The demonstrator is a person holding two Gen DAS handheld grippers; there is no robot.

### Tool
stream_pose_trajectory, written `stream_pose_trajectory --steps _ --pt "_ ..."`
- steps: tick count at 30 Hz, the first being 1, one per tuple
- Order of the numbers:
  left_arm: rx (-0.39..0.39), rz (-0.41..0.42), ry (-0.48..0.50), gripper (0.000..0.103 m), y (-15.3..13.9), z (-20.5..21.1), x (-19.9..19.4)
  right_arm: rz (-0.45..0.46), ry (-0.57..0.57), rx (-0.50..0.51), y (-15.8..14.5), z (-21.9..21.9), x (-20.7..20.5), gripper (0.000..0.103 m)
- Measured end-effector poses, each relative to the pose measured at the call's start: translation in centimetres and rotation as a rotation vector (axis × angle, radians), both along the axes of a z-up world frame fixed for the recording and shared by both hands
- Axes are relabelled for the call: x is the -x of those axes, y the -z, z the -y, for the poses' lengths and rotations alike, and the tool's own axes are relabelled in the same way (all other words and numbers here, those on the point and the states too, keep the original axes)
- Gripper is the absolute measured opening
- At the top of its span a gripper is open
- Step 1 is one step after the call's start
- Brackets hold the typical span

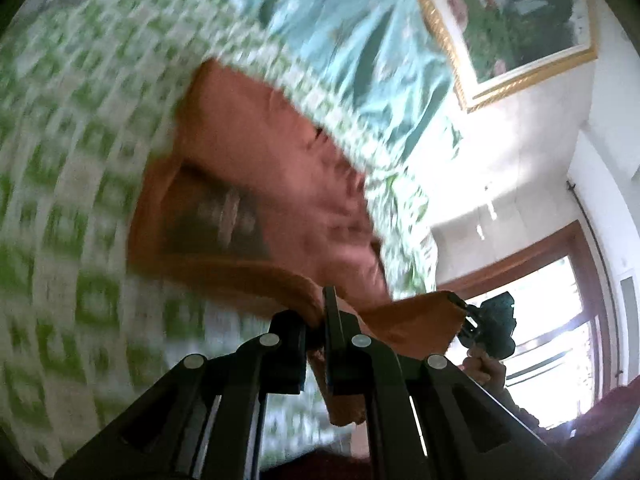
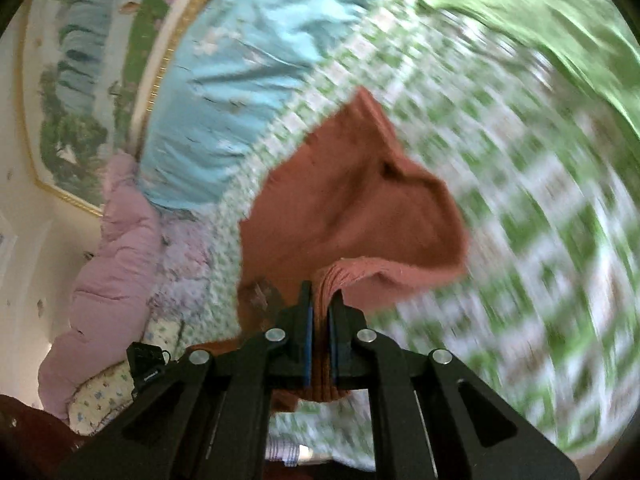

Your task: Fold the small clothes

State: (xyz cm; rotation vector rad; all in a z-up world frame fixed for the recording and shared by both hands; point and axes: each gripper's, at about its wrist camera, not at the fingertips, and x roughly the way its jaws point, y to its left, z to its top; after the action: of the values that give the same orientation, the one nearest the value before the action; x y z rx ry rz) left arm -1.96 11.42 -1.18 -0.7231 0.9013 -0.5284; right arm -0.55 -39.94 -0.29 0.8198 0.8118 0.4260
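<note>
Over green-checked bedspread (image 1: 60,160), left hand-held gripper (image 1: 316,320) and right hand-held gripper (image 2: 320,312) each clamped on orange garment (image 2: 352,200)

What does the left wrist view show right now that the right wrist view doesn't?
Only the left wrist view shows the window and the right gripper pinching a corner of the orange garment. Only the right wrist view shows the pink quilt and the green cloth. Both show the garment over the green-checked bedspread, the blue sheet, the gold-framed picture, and the viewing gripper's jaws, left gripper included, shut on fabric.
</note>
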Motion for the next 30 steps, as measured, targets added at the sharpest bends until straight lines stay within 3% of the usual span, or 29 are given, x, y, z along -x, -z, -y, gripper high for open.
stream_pose_trajectory --steps 4,7,12,16,25,30 --pt "0.015 0.077 -0.071 0.004 -1.5 -0.7 -5.2 0.069 -0.002 0.014 -2.1 -0.5 -6.0 0.007" --pt "-0.004 0.087 -0.131 0.004 -1.5 -1.2 -9.4 0.085 0.026 0.03 -2.8 -0.4 -10.2 0.007" --pt "-0.036 0.084 -0.189 0.004 -0.5 -1.6 -15.6 0.058 0.102 0.048 -1.9 0.2 -17.8 0.007" --pt "-0.07 0.049 -0.218 0.004 1.2 -2.0 -19.4 0.01 0.101 0.101 -0.4 -0.3 -22.3 0.007" --pt "-0.095 -0.05 -0.26 0.004 6.0 -3.0 -24.6 -0.107 0.117 0.205 4.5 -0.9 -27.8 0.007" --pt "-0.167 -0.102 -0.276 0.007 7.6 -2.6 -26.4 -0.15 0.121 0.214 6.5 -0.5 -29.1 0.01"
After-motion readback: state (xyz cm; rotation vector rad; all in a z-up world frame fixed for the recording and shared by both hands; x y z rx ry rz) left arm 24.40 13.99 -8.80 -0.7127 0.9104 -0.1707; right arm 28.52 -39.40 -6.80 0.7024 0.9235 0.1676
